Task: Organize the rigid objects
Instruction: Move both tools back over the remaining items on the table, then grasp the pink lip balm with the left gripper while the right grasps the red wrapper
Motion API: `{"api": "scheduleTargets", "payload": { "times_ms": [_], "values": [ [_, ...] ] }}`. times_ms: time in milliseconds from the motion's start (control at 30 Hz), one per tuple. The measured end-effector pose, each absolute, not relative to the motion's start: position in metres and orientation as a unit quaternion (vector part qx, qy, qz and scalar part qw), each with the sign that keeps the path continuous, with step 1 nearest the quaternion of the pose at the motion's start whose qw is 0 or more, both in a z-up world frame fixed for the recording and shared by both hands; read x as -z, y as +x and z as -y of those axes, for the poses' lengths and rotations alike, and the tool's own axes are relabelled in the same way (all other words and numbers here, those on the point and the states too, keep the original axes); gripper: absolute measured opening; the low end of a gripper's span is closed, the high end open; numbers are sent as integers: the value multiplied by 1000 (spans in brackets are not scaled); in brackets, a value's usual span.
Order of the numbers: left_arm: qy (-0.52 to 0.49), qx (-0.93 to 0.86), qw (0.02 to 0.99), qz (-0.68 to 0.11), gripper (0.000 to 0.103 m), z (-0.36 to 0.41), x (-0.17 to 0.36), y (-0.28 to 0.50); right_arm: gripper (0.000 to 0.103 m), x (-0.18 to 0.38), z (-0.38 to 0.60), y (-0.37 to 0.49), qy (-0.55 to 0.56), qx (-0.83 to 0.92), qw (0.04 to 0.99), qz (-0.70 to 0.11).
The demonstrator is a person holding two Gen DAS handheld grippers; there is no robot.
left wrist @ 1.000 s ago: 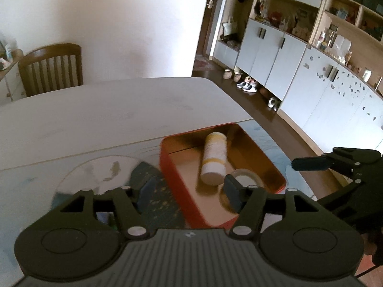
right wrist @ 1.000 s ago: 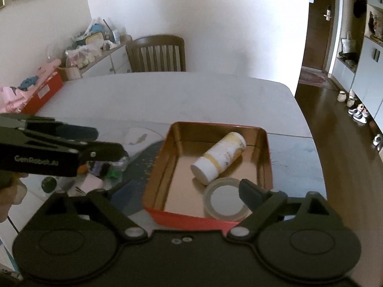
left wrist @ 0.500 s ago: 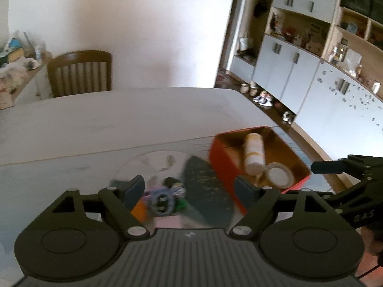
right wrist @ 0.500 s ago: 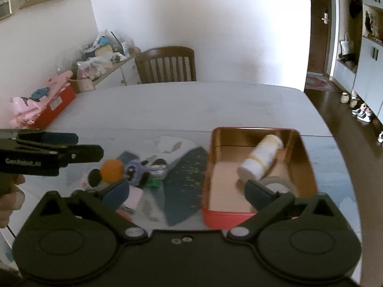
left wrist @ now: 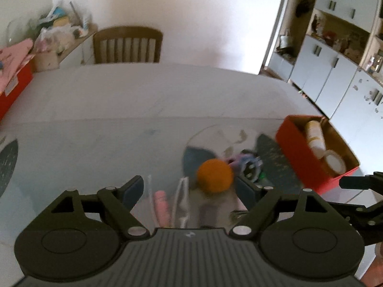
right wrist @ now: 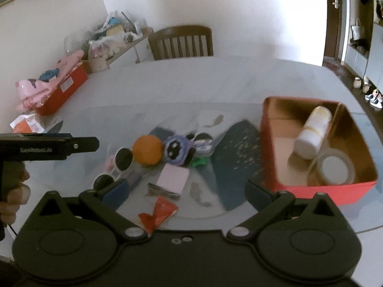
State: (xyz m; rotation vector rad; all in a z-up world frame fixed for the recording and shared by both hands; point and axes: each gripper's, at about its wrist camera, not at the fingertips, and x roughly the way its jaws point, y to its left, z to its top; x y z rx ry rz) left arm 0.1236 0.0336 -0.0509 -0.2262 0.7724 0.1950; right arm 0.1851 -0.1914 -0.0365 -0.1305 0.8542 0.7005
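A red tin box (right wrist: 270, 129) stands at the table's right, also in the left wrist view (left wrist: 296, 148). It holds a white bottle (right wrist: 313, 131) and a tape roll (right wrist: 335, 169). Left of it lies a pile: an orange ball (right wrist: 147, 149) (left wrist: 214, 175), white sunglasses (right wrist: 119, 165), a purple plush toy (right wrist: 176, 150), a pink pad (right wrist: 173, 178) and a red wrapper (right wrist: 158, 215). My left gripper (left wrist: 189, 191) is open and empty just above the ball. My right gripper (right wrist: 188, 192) is open and empty over the pile's near side.
A wooden chair (right wrist: 182, 41) stands at the table's far edge. A red bin with pink cloth (right wrist: 62, 88) sits at the far left. Cabinets (left wrist: 335, 71) and a doorway lie to the right. A dark patterned mat (right wrist: 239, 153) lies beside the box.
Both grippers have swung left, away from the red box and toward the pile. The left gripper now hovers at the orange ball. Both stay open.
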Motion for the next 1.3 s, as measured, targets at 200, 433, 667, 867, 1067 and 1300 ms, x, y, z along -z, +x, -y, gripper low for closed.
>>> {"api": "scheduleTargets", "payload": {
  "times_ms": [200,433,667,867,1067,1300],
  "values": [
    [-95,-97,903,-407,84,-44,85,126,102,57,166,181,-82,-333,837,-426],
    [-98,-89,893,-431,84,-50,112,126,93,83,148,178,-106,-332,820,-453],
    [-106,-71,885,-448,83,-49,125,127,84,95,136,178,-118,-335,810,-466],
    [-117,-69,890,-435,77,-52,120,125,80,92,134,180,-112,-337,812,-463],
    [-126,-81,892,-427,77,-64,114,131,76,97,133,185,-112,-334,810,-468],
    [-109,-63,883,-453,76,-50,128,134,67,100,127,186,-120,-331,810,-470]
  ]
}}
